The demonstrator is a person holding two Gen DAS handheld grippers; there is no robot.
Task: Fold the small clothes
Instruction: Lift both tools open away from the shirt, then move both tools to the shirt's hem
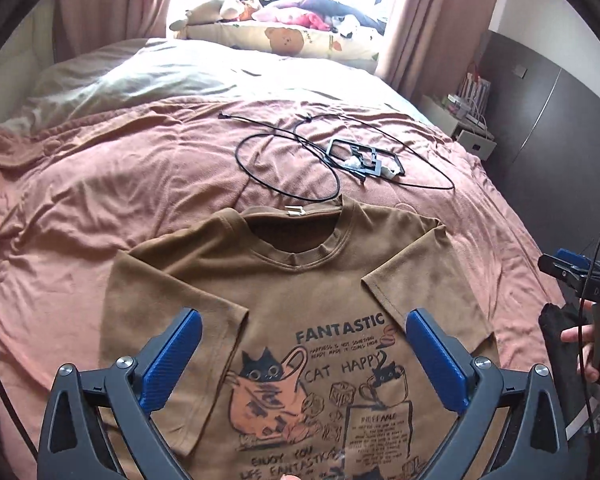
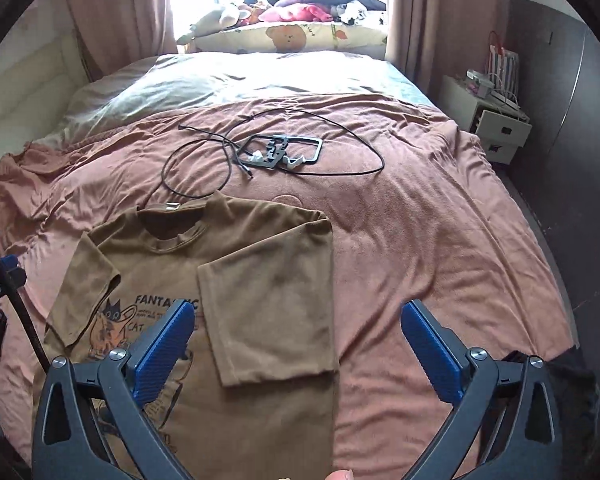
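**Operator:** Report the condition of both tools.

**Inspector:** The left gripper [image 1: 302,344], with blue ribbed pads on dark grey arms, stands spread wide at the bottom of the left wrist view; nothing is between its fingers. The right gripper [image 2: 298,340], same build, is likewise spread wide with nothing held, at the bottom of the right wrist view.

**Operator:** Location of the garment?

**Inspector:** The brown short-sleeved cotton T-shirt with a cat print [image 1: 300,280] lies flat on the wrinkled pink bedspread [image 1: 100,184], collar toward the top of the frame. In the left wrist view it fills the lower centre. Both side edges are turned inward, so each sleeve lies on the chest. In the right wrist view the T-shirt [image 2: 260,280] sits at lower left, the folded-over sleeve panel covering part of the lettering.

**Operator:** Other items?

**Inspector:** A thin black looped cable [image 1: 288,168] and a dark grey rectangular plastic frame [image 1: 364,156] lie on the bedspread just above the collar. A white bedside cabinet [image 2: 492,120] stands at the upper right of the right wrist view. A person's hand [image 1: 580,344] shows at the right edge of the left wrist view.
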